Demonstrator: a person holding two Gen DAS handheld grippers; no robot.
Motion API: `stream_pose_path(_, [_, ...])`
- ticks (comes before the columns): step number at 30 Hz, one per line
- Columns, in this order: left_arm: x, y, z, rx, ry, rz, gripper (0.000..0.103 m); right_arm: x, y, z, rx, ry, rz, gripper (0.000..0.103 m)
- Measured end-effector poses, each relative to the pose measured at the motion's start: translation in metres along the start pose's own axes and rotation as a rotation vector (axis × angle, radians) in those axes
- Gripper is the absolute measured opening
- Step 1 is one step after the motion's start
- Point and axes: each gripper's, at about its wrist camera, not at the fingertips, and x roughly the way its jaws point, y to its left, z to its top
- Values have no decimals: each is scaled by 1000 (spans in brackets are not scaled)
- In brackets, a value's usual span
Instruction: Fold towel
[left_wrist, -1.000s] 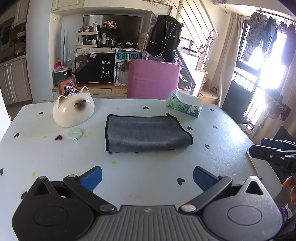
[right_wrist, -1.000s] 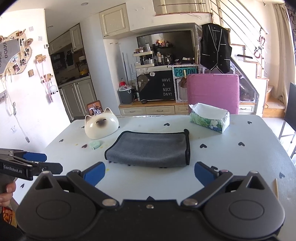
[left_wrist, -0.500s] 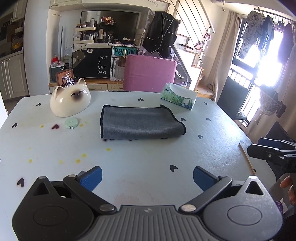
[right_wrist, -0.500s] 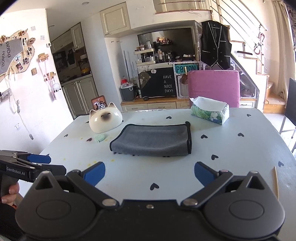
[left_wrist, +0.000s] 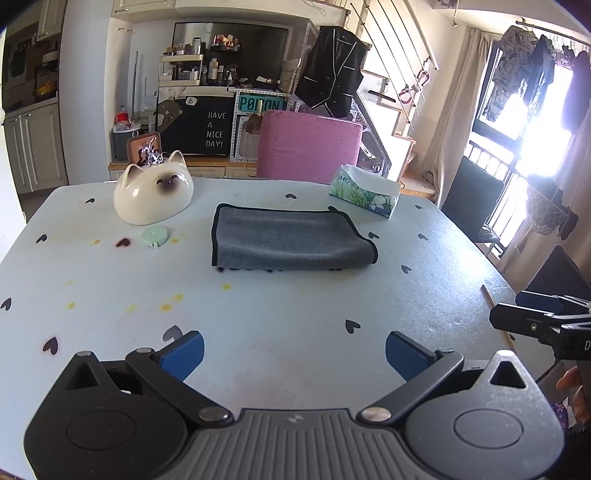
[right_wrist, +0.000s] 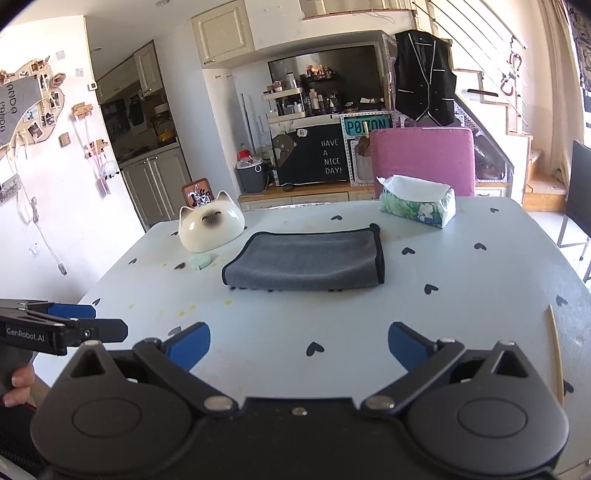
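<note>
A grey towel (left_wrist: 288, 240) with black trim lies folded flat in the middle of the table (left_wrist: 295, 302); it also shows in the right wrist view (right_wrist: 306, 260). My left gripper (left_wrist: 293, 352) is open and empty, held near the table's front edge, well short of the towel. My right gripper (right_wrist: 299, 345) is open and empty, also back from the towel. Each gripper shows at the edge of the other's view, the right one (left_wrist: 535, 321) and the left one (right_wrist: 62, 328).
A white cat-shaped bowl (left_wrist: 153, 194) and a mint tape measure (left_wrist: 154, 236) sit left of the towel. A tissue box (left_wrist: 364, 195) stands at the back right. A wooden stick (right_wrist: 554, 347) lies near the right edge. A pink chair (left_wrist: 308, 146) is behind the table.
Both grippers have drawn back from the towel and risen a little, so it looks smaller and farther. The towel has not moved. Both grippers stay open.
</note>
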Motion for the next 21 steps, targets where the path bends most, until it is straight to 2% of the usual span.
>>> stream_pose_path(21, [-3,-3,-9,1,-3,1,103,0,7,-5,-11,16,-16,103])
